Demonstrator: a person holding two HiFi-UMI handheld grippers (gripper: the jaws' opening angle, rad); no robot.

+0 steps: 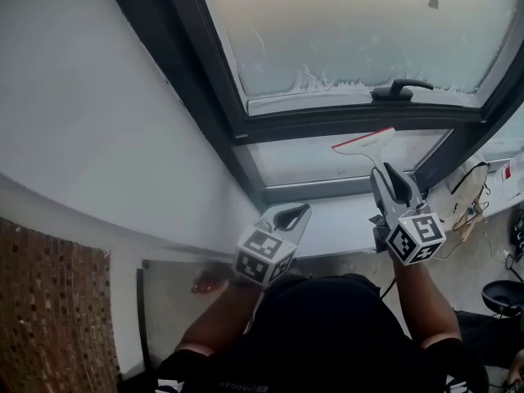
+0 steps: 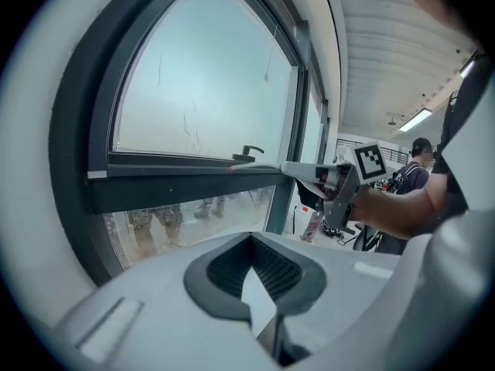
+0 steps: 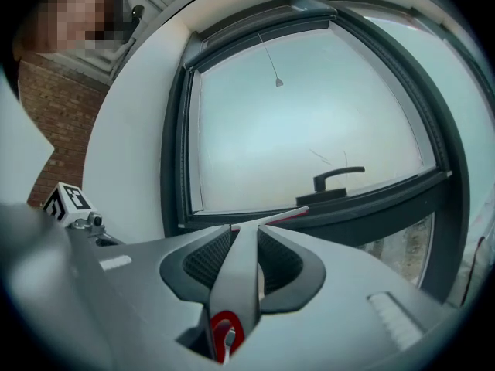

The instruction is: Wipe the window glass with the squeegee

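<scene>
The squeegee (image 1: 364, 143) sits in our right gripper (image 1: 391, 185), whose jaws are closed on the slim grey handle. The red loop at the handle's end shows behind the pads. We hold it by the handle so the white, red-edged blade projects forward and can lie across the glass. For now the blade hangs in front of the lower pane (image 1: 303, 160), just under the crossbar (image 1: 327, 123). We cannot tell whether its edge touches the glass.

The upper pane (image 1: 352, 31) looks misted, with a frothy line along its bottom edge. That is likely where the wiping is wanted, and we would need to raise the blade past the latch (image 1: 400, 88) to reach it. The latch sticks out just above the crossbar and could catch the blade on a low stroke.

Our left gripper (image 1: 291, 217) hovers lower, near the sill (image 1: 336, 223) and well apart from the squeegee. Its jaws are drawn together. A small pale sliver shows at their seam, which we cannot identify. We judge it is kept back so the right side has room to sweep.
</scene>
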